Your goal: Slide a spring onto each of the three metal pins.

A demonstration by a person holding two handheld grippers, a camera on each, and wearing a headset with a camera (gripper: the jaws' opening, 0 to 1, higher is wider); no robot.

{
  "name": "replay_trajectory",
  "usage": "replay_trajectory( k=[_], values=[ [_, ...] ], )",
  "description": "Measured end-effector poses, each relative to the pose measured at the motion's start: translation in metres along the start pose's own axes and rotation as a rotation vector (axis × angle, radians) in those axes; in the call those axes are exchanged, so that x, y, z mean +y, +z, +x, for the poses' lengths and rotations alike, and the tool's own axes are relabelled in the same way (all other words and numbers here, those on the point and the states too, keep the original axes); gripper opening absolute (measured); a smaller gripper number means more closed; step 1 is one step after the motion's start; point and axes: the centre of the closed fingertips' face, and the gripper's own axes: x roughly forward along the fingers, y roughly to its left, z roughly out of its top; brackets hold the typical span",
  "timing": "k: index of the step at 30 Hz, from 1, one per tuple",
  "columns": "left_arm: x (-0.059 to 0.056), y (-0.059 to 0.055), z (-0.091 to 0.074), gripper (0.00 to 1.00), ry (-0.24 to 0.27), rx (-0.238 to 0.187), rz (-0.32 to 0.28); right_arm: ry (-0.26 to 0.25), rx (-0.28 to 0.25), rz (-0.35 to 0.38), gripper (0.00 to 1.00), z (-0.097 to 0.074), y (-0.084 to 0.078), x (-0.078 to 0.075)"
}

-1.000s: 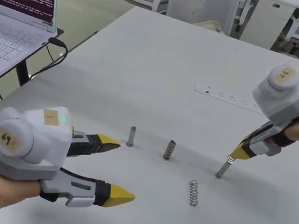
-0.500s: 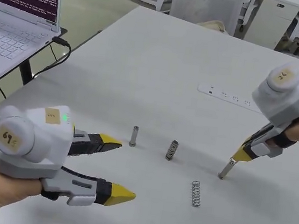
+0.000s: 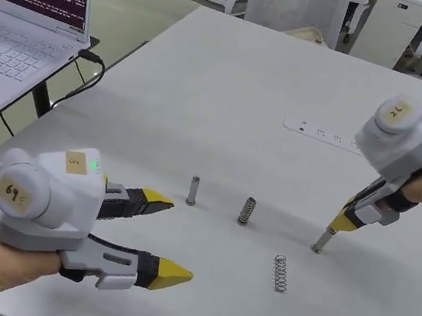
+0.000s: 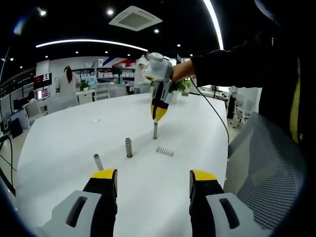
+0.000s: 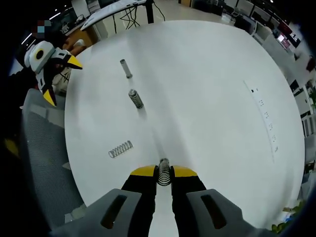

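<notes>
1. At the near left of the table [image 3: 228, 76] we see the left gripper [image 3: 180, 240] hovering low; its fingers [image 3: 171, 273] stand wide apart with nothing between them; all three pins lie ahead of the fingertips and apart from them.
2. The bare pin [image 3: 193, 190] stands upright on the table; it is the pin closest to the left gripper, just beyond its farther fingertip in the head view, not touching it.
3. To the right of it stands the second pin [image 5: 132, 92], with the fitted spring [image 3: 246, 211] around its shaft.
4. Farther right and nearer to us, the loose spring [image 3: 280, 273] lies flat on the table, touching neither pin beside it.
5. The third pin [image 3: 323, 240] leans with its foot on the table; its top meets the tips of the right gripper [image 3: 341, 223].
6. In the right gripper view those fingers are pressed nearly together on the held spring [image 5: 164, 174], pinched between the yellow tips; we cannot tell how far that spring sits over the third pin.
</notes>
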Motion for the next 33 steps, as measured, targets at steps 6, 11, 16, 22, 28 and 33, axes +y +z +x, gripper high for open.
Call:
replay_trajectory(
  k=[6, 11, 16, 22, 28, 33],
  values=[
    [-0.001, 0.001, 0.000, 0.54, -0.001, 0.000, -0.001, 0.005, 0.001, 0.012, 0.09, 0.006, -0.002, 0.000],
    [-0.002, 0.001, 0.001, 0.54, -0.004, 0.000, -0.001, 0.009, 0.001, 0.025, 0.09, 0.011, -0.005, 0.000],
    [-0.003, 0.002, 0.002, 0.54, -0.009, 0.003, -0.002, 0.011, 0.002, 0.035, 0.09, 0.017, -0.006, 0.000],
    [-0.002, 0.002, 0.001, 0.54, -0.008, 0.005, -0.005, 0.011, 0.009, 0.042, 0.09, 0.026, -0.007, -0.001],
    [-0.002, 0.001, 0.002, 0.53, -0.009, 0.005, -0.007, 0.013, 0.012, 0.045, 0.09, 0.033, -0.007, -0.001],
    [-0.002, 0.001, 0.003, 0.53, -0.011, 0.005, -0.007, 0.014, 0.018, 0.046, 0.09, 0.038, -0.009, -0.001]
  ],
)
